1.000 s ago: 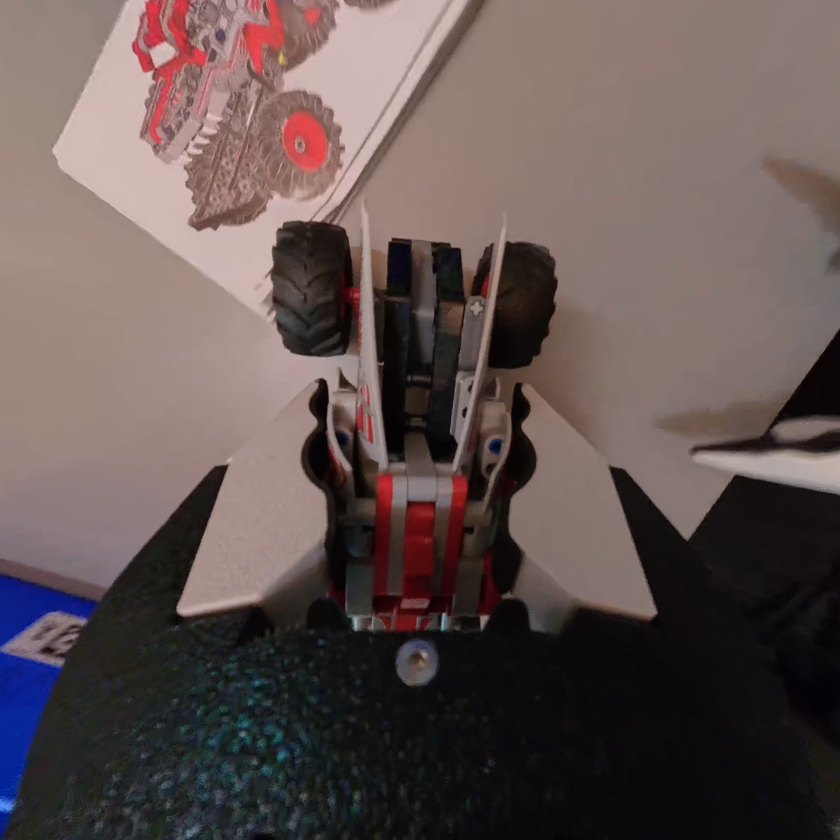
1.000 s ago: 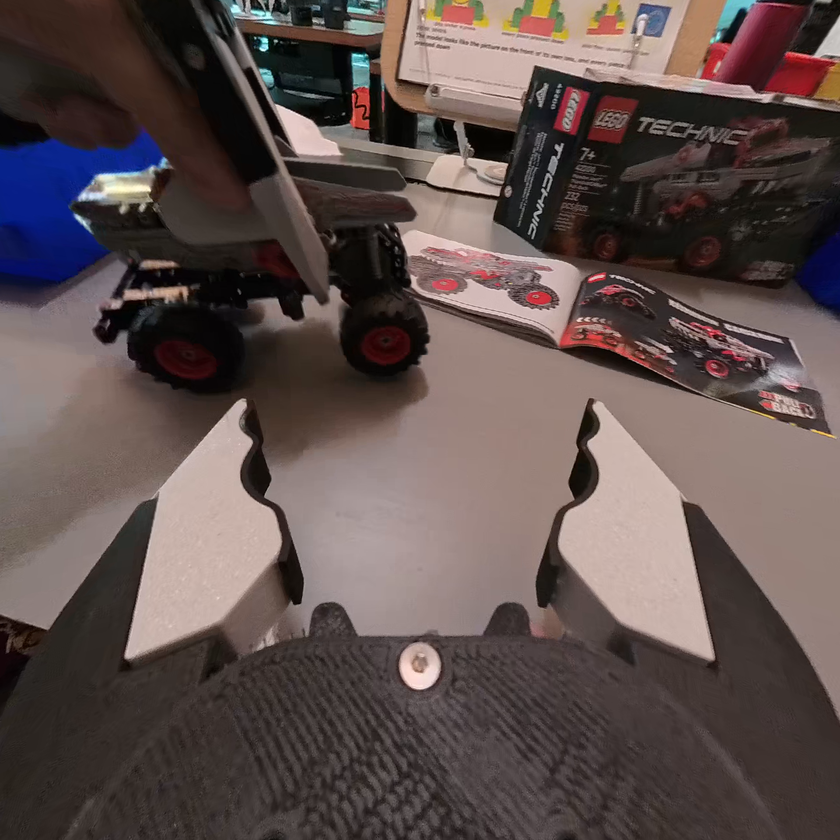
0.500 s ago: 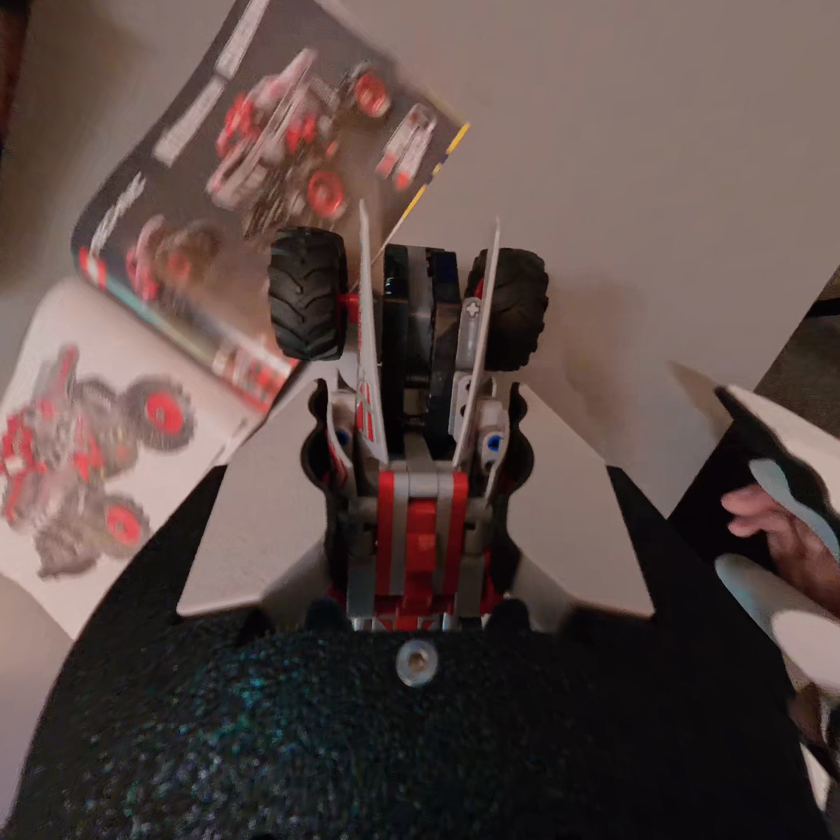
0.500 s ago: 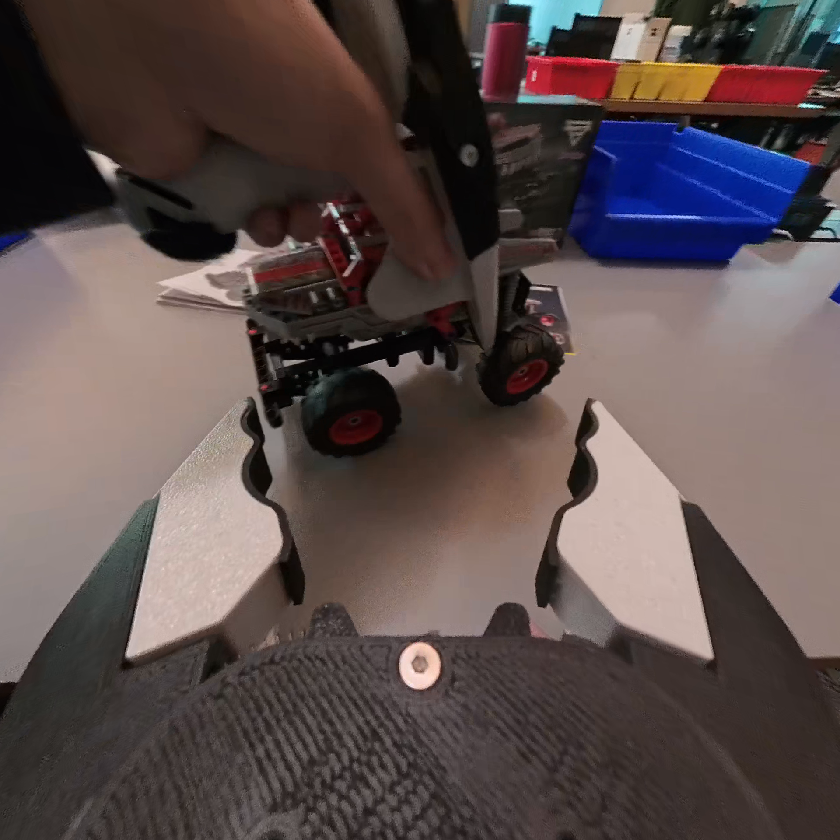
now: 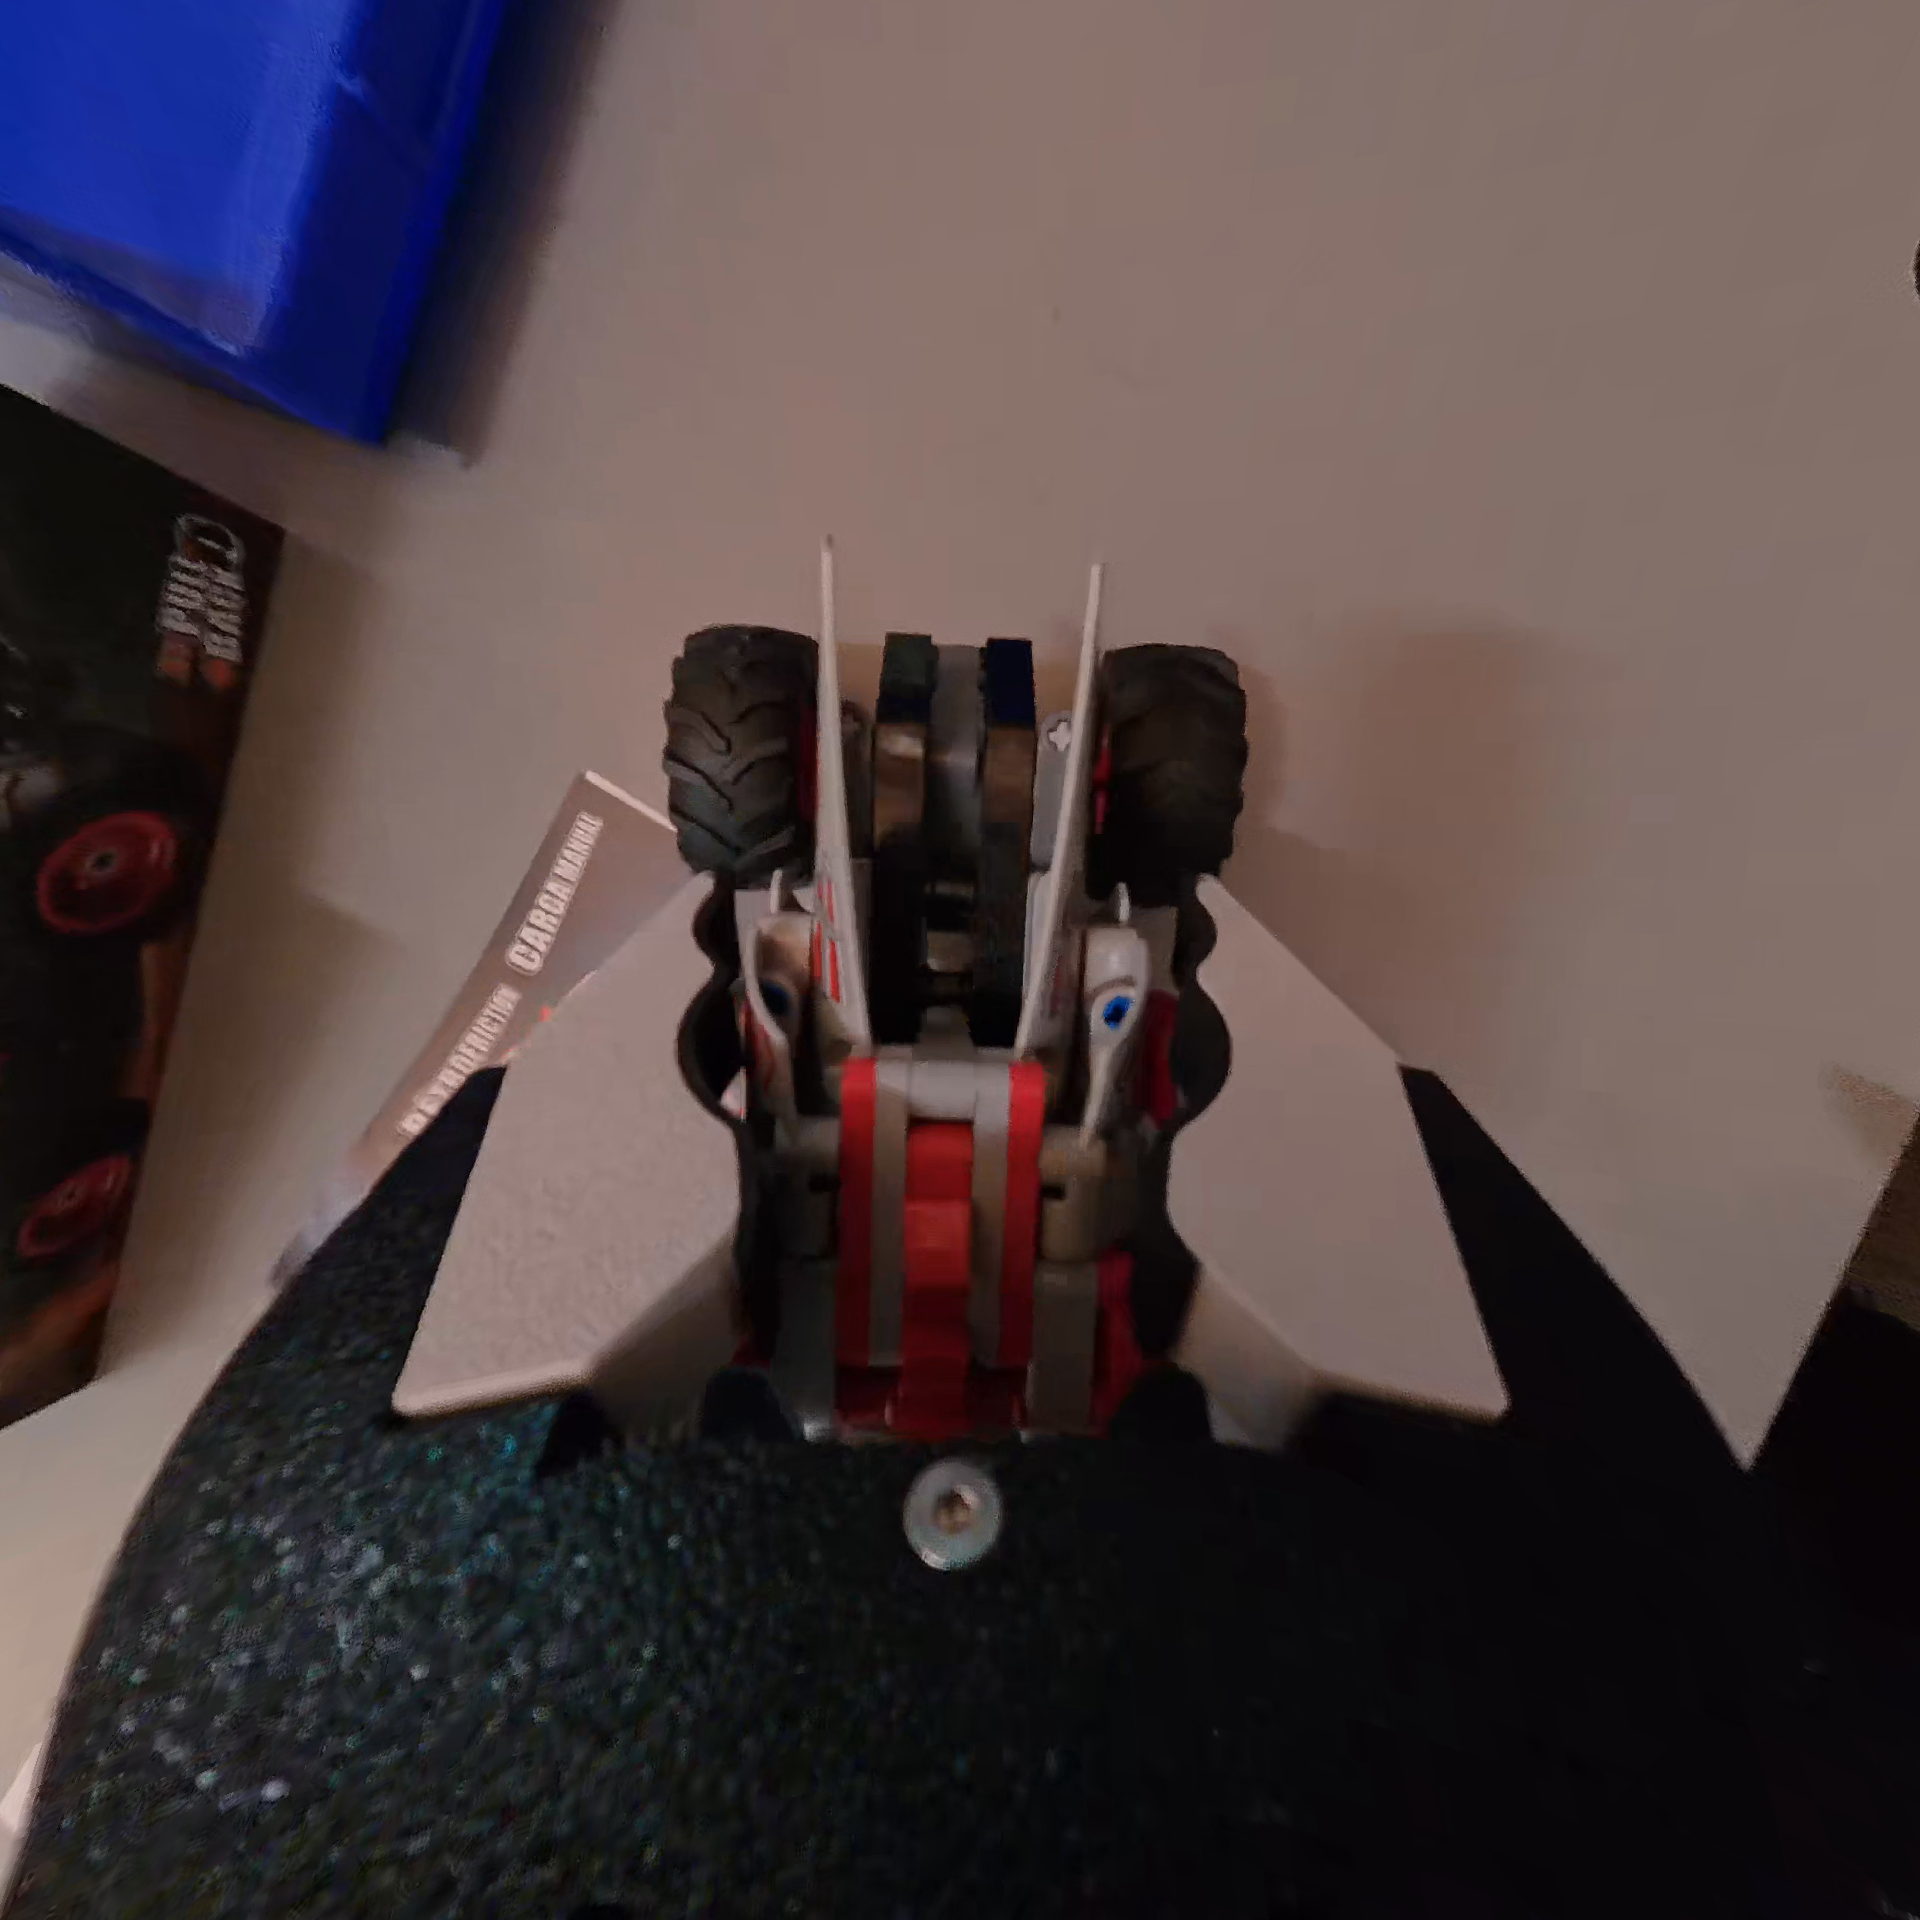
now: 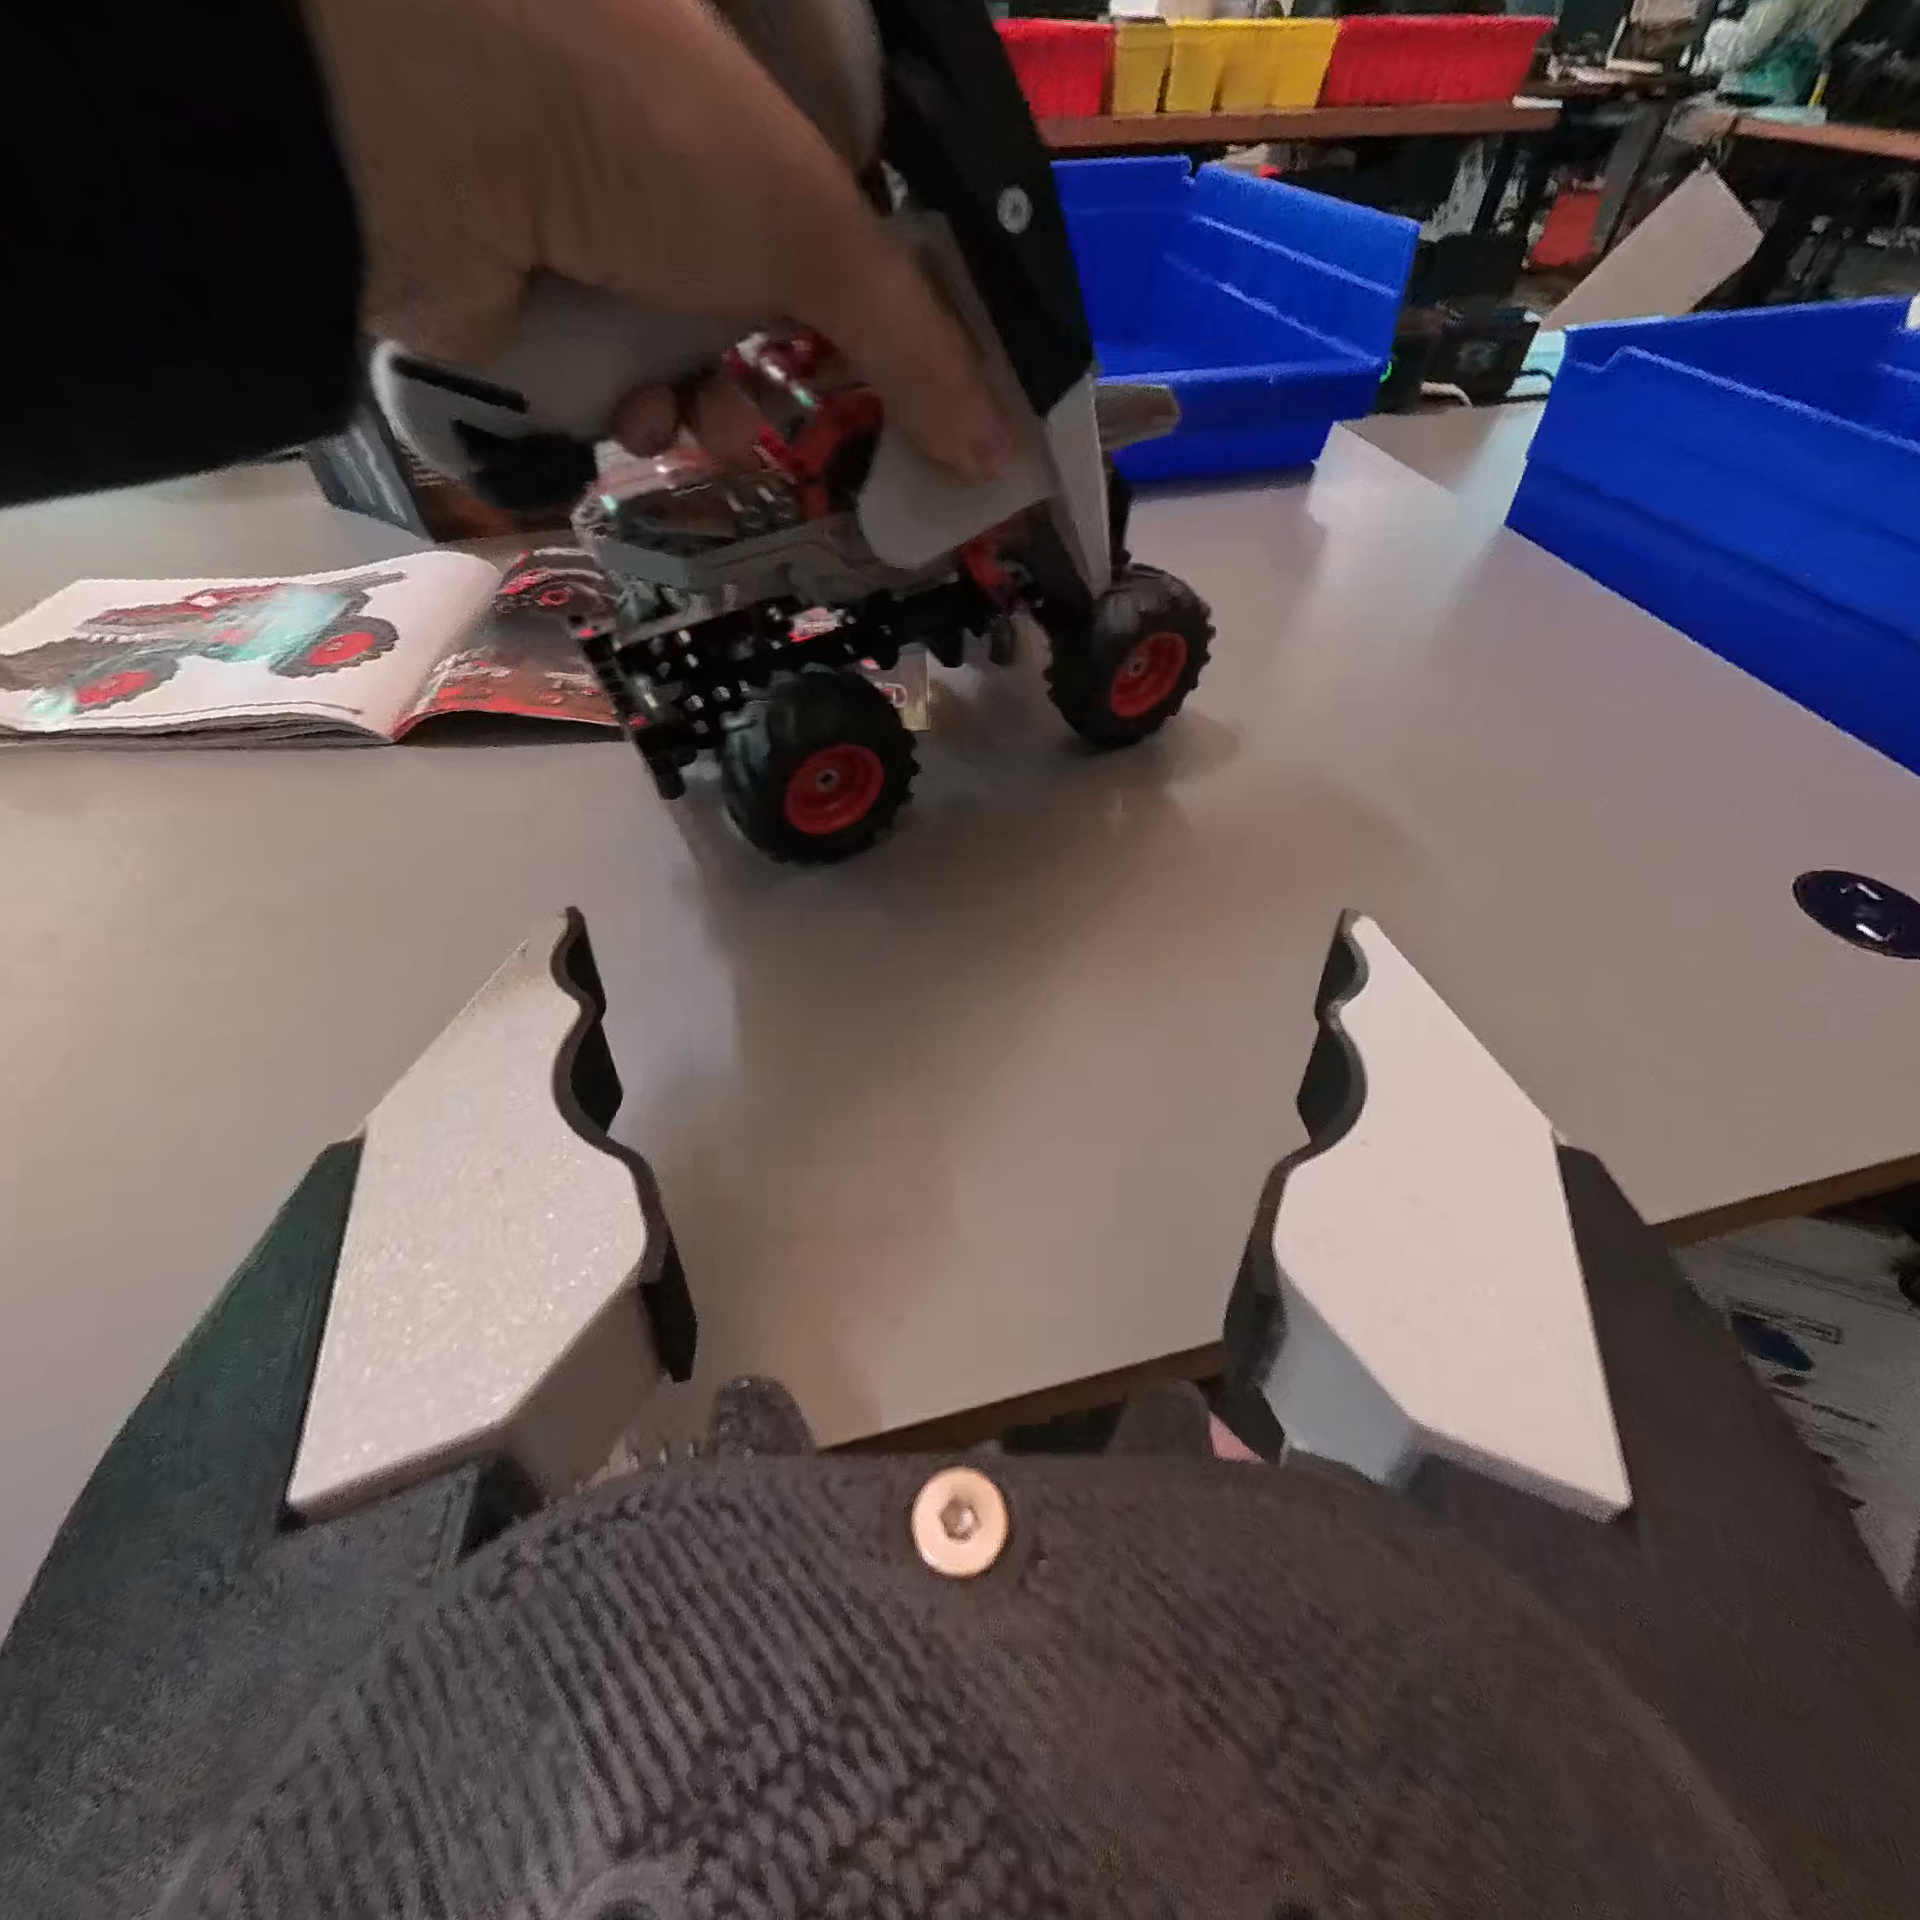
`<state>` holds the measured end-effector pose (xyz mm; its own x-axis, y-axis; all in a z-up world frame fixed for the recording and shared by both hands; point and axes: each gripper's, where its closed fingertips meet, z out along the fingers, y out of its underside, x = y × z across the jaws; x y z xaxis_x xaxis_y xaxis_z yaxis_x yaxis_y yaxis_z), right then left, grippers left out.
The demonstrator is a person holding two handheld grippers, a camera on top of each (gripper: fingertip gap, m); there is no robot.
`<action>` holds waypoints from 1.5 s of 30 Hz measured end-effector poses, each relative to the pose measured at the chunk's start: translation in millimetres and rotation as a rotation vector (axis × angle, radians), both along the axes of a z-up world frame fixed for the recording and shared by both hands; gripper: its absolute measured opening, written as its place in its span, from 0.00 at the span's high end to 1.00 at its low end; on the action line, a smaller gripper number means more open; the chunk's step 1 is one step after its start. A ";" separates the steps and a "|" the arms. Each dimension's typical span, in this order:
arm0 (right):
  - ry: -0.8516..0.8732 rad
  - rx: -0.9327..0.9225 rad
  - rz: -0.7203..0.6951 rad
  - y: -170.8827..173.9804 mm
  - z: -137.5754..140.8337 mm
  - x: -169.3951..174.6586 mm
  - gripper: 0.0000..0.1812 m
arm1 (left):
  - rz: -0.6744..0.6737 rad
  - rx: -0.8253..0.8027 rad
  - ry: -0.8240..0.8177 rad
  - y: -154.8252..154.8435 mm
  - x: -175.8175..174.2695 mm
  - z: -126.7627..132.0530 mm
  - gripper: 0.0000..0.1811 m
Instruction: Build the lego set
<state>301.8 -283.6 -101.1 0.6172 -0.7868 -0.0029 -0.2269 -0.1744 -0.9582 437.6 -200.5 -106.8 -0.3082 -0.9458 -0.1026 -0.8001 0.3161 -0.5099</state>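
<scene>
A built lego monster truck (image 5: pixel 951 1039), grey and red with black tyres and red hubs, sits between the pads of my left gripper (image 5: pixel 951 894), which is shut on its body. The right wrist view shows the truck (image 6: pixel 831 644) on the grey table (image 6: pixel 1039 987), its wheels at or just off the top, with the left gripper (image 6: pixel 1039 416) clamped on its body from above, held by a hand. My right gripper (image 6: pixel 956 935) is wide open and empty, low over the table in front of the truck.
An open instruction booklet (image 6: pixel 260 644) lies left of the truck, and also shows at the left of the left wrist view (image 5: pixel 94 883). Blue bins stand behind (image 6: pixel 1226 312) and to the right (image 6: pixel 1745 499). The table's near edge (image 6: pixel 1039 1403) runs under my right gripper.
The truck has turned on the table in the left gripper's grasp, swinging its rear toward my right gripper. The right gripper stayed wide open while its view swung right.
</scene>
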 end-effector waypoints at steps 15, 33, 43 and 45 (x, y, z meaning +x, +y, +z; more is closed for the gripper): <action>-0.029 -0.020 0.159 132.3 1.2 -102.8 0.26 | 0.225 -0.099 -0.665 119.5 -261.5 93.1 0.45; -0.135 -0.020 0.354 188.2 21.1 -249.3 0.26 | 0.576 -0.040 -0.611 165.0 -536.6 -8.7 0.39; -0.126 -0.022 0.391 189.2 21.2 -257.8 0.26 | 0.554 -0.023 -0.603 164.7 -548.2 -6.5 0.39; -0.127 -0.020 0.390 186.6 18.9 -255.6 0.26 | 0.510 -0.012 -0.604 161.8 -541.5 0.7 0.39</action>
